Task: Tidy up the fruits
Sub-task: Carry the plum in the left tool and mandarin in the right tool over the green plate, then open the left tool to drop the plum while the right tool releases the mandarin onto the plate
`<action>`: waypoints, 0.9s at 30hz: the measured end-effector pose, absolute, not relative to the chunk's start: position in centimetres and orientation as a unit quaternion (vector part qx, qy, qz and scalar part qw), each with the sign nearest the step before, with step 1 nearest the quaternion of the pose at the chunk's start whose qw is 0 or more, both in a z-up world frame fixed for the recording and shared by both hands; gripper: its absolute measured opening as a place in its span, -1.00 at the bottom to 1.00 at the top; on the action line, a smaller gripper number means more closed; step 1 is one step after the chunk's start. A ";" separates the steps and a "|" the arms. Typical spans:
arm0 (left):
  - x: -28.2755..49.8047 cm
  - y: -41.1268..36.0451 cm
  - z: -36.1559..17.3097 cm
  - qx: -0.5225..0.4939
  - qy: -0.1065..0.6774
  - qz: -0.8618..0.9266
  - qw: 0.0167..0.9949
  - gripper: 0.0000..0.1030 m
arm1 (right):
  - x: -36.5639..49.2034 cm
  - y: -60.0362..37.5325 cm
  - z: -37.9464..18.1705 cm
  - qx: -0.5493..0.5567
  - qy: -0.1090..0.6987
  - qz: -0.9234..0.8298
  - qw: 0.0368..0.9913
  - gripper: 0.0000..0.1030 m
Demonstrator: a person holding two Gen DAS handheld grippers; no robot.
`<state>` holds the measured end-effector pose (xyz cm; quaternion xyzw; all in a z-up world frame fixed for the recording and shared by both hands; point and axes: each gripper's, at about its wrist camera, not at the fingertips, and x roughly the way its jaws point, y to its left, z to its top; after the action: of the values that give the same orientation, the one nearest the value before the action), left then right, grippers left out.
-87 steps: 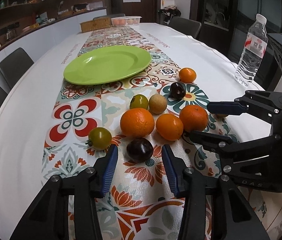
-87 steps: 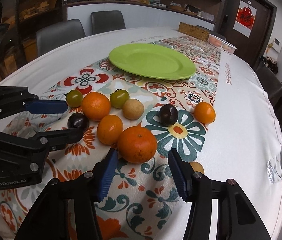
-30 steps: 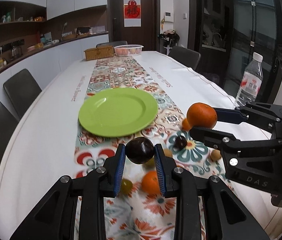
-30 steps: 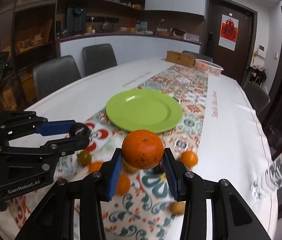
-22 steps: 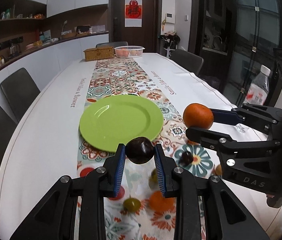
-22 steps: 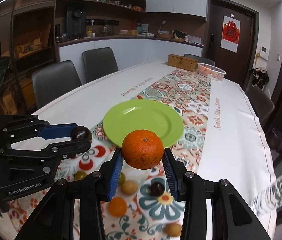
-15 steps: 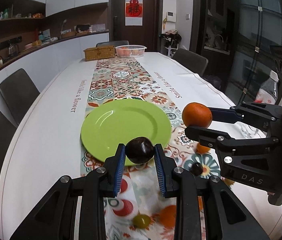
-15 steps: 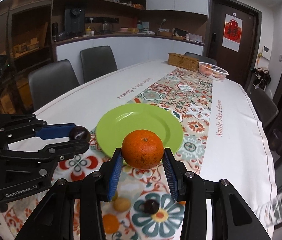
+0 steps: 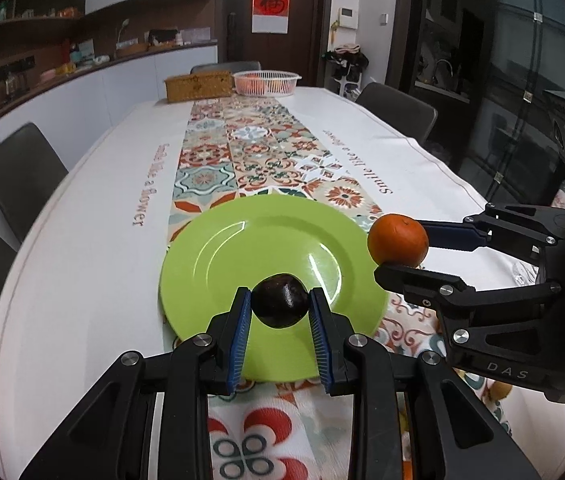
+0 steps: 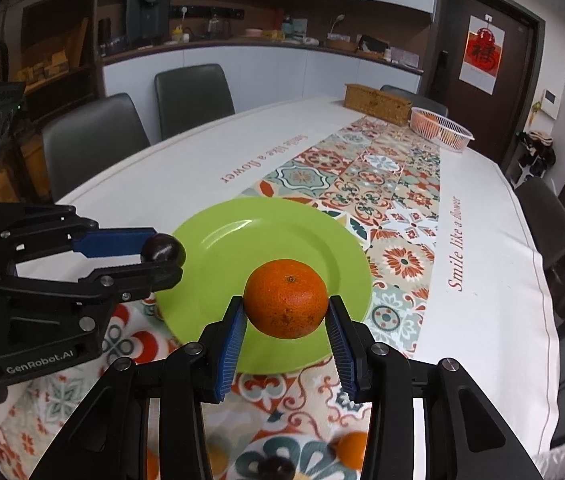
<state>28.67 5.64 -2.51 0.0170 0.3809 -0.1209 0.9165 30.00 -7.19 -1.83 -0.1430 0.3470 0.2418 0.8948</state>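
Both carrying right now: left gripper (image 9: 280, 307) pinching a dark plum (image 9: 280, 306), right gripper (image 10: 285, 307) clamped on an orange (image 10: 285, 298), both hanging over the near side of the green plate (image 9: 218, 256). Empty plate, glossy and shallow. Risky bit: round fruit let go from up here, probably rolling off onto the tablecloth (image 9: 94, 240). Also worth watching: two grippers close together over one plate, easy to bump on release.

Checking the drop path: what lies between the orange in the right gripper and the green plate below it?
Nothing: in the right wrist view the orange hangs over bare green plate, with no fruit on it.
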 end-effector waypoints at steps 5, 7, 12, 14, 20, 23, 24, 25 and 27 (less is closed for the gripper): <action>30.9 6.1 -4.0 0.005 0.402 -0.125 0.907 -0.43 | 32.0 -6.8 -3.1 -0.148 0.366 0.242 0.886 -0.19; 31.7 6.3 -4.7 -0.004 0.414 -0.127 0.901 -0.44 | 32.8 -6.7 -3.5 -0.150 0.373 0.241 0.883 -0.19; 33.0 6.6 -6.2 -0.011 0.438 -0.126 0.890 -0.44 | 34.6 -6.3 -4.8 -0.145 0.399 0.245 0.872 -0.19; 33.2 6.8 -6.5 -0.011 0.443 -0.125 0.888 -0.43 | 35.0 -6.0 -5.5 -0.147 0.411 0.248 0.865 -0.19; 33.1 7.0 -6.4 -0.006 0.440 -0.116 0.890 -0.40 | 35.1 -5.6 -6.3 -0.151 0.416 0.244 0.863 -0.18; 32.6 6.9 -6.0 0.000 0.433 -0.113 0.894 -0.31 | 34.8 -5.8 -5.7 -0.144 0.406 0.241 0.870 -0.09; 32.2 6.8 -5.7 0.005 0.429 -0.109 0.897 -0.31 | 34.7 -6.0 -5.5 -0.142 0.404 0.239 0.872 -0.02; 32.0 6.8 -5.4 0.007 0.424 -0.106 0.899 -0.31 | 34.3 -6.1 -5.2 -0.142 0.400 0.236 0.874 -0.02; 31.2 6.7 -4.8 0.012 0.416 -0.103 0.903 -0.27 | 33.8 -6.5 -4.7 -0.140 0.394 0.234 0.878 -0.02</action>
<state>31.23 6.69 -4.78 0.0119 0.4163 -0.1030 0.9033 33.79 -6.48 -4.69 -0.1402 0.3935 0.2339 0.8780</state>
